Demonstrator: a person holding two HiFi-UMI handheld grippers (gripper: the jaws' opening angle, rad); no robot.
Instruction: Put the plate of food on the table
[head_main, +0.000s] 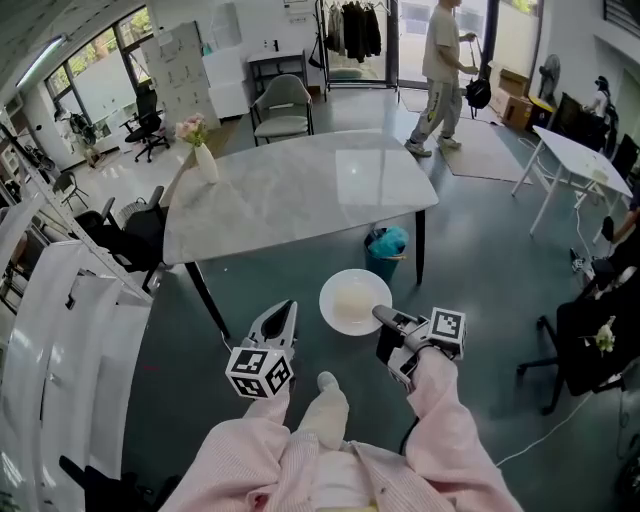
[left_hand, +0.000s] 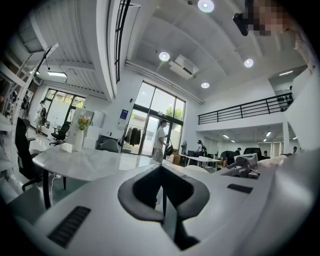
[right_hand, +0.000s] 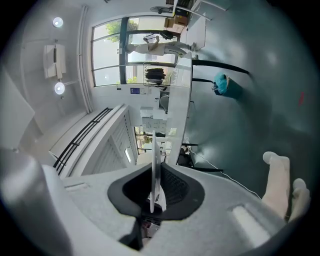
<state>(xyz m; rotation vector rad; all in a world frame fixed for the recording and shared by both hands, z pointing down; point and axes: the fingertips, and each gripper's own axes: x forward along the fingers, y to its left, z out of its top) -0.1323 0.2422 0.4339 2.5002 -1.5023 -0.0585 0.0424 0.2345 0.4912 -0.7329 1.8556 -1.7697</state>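
Grip: right claw (right_hand: 154, 194) has its jaws nearly together, pinching the rim of the white plate (head_main: 330, 288). In the right gripper view the plate shows edge-on, a thin pale line rising from between the pads.

Position: the plate is level, just ahead and left of the right claw, in the air over the dark green floor (head_main: 480, 260). Pale food (head_main: 352, 306) lies in its middle; kind not clear.

The left claw (head_main: 284, 312) has its jaws closed with nothing between them. It sits just left of the plate, not touching it.

The marble desk (head_main: 300, 190) lies ahead of both claws. Its near edge is beyond the plate, so the plate is not over it.

- Ahead and left of the left claw, at the desk's far corner: white vase (head_main: 206, 162) with pink flowers.
- Ahead of the right claw, below the desk edge: teal bin (head_main: 388, 244).
- Beyond the desk: grey chair (head_main: 282, 105) and a person (head_main: 440, 70) walking.
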